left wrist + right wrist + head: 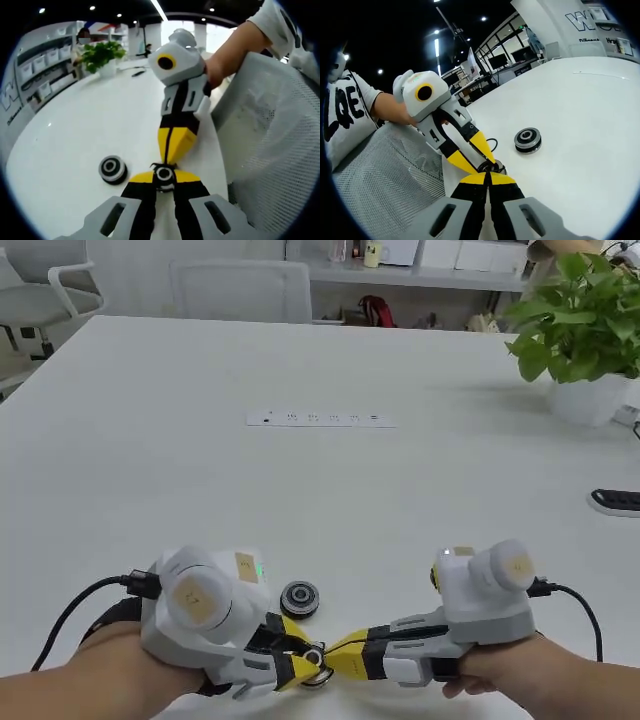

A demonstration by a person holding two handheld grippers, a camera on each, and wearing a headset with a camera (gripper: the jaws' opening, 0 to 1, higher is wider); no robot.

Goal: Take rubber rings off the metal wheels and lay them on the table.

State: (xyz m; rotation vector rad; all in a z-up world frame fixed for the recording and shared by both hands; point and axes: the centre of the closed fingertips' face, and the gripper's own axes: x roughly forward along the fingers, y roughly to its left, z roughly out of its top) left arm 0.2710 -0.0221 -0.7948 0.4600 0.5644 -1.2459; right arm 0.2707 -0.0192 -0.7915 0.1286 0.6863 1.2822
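You are holding a small metal wheel (163,174) between the yellow tips of your left tool (305,668), which is closing on its two sides, close to the near edge of the bench (320,490). I cannot tell whether the wheel is touching the bench.

Your right tool (332,652) is meeting it tip to tip from the opposite side. Its jaws are pressing together, and they seem to be pinching the thin black rubber ring (162,166) at the wheel's rim, though the spot is too small to be sure.

Both tools are lying along one line, so I judge the ring is needing a pull away from the left tool, along the right tool's long axis.

A second wheel (299,597), shiny at the hub and with its dark ring on, is lying flat just beyond the tips, nearer the left tool.
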